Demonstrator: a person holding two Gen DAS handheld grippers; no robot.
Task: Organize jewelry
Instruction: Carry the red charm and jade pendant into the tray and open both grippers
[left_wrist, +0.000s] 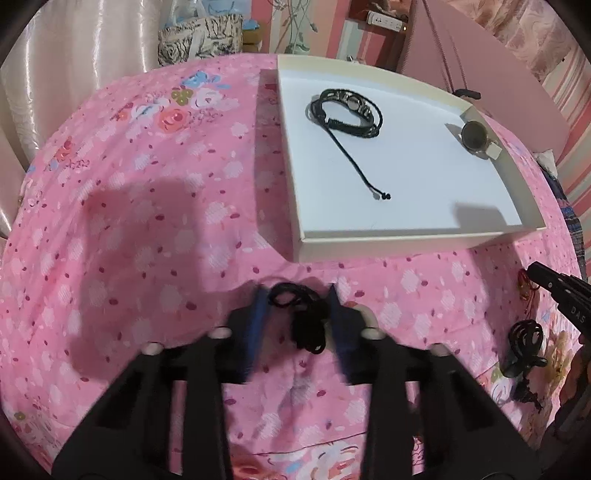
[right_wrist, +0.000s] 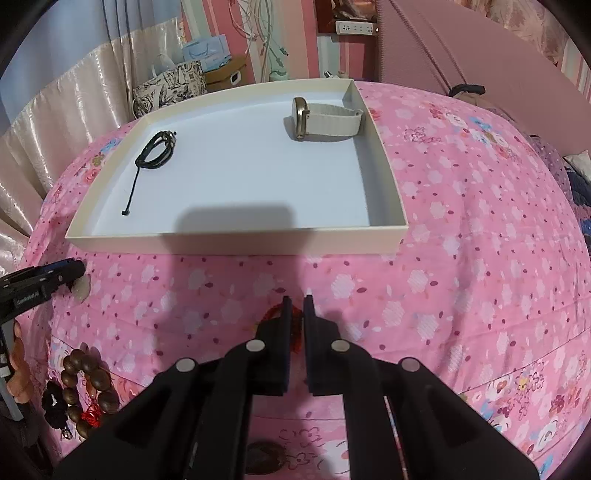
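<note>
Black cord (left_wrist: 299, 317) btwn left claw (left_wrist: 297, 295) fingers.

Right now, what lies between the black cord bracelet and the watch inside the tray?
Nothing: bare tray floor separates black cord bracelet and watch, in both wrist views.

Left gripper (left_wrist: 297, 295) fingers parted; right gripper (right_wrist: 297, 302) fingers closed, angled down.

Pink floral bedspread (right_wrist: 461, 229) bears a white tray (right_wrist: 236, 238) and wooden bead bracelet (right_wrist: 86, 387).
</note>
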